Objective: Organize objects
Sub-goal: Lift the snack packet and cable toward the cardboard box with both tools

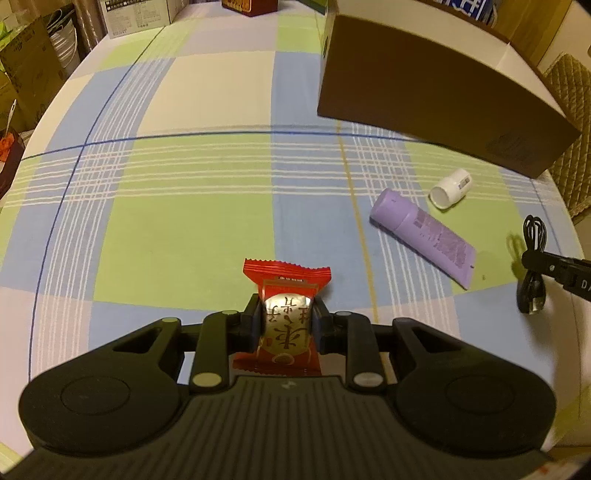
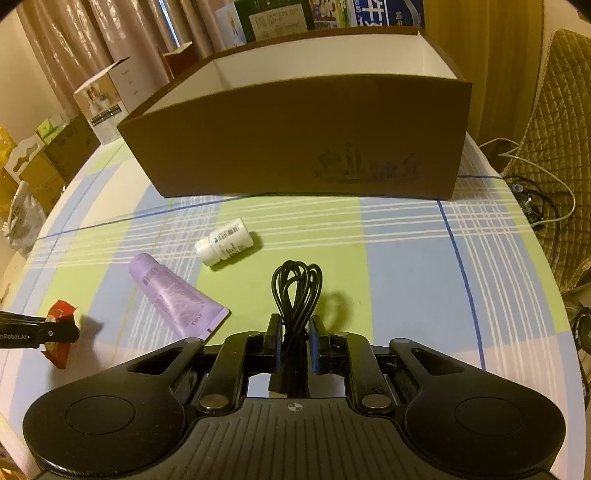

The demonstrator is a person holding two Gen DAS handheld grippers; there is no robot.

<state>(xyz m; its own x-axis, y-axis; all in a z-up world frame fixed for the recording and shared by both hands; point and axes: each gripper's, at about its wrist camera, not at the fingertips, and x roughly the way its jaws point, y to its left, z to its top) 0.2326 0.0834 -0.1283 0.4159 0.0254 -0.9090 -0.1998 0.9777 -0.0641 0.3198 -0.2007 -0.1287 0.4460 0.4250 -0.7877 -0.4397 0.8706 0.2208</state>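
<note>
My left gripper (image 1: pixel 287 317) is shut on a red snack packet (image 1: pixel 286 288) with a gold label and holds it above the checked tablecloth. My right gripper (image 2: pixel 294 328) is shut on a coiled black cable (image 2: pixel 295 288). The open brown cardboard box (image 2: pixel 295 147) stands ahead of the right gripper, and at the upper right in the left wrist view (image 1: pixel 424 81). A purple tube (image 2: pixel 173 295) and a white pill bottle (image 2: pixel 225 242) lie on the cloth between the grippers and the box. The right gripper with the cable shows in the left wrist view (image 1: pixel 532 273).
Cartons and boxes (image 2: pixel 107 103) stand beyond the table's far left edge. A quilted chair (image 2: pixel 565 147) with loose wires (image 2: pixel 532 184) is at the right. A red box (image 1: pixel 249 7) sits at the table's far end.
</note>
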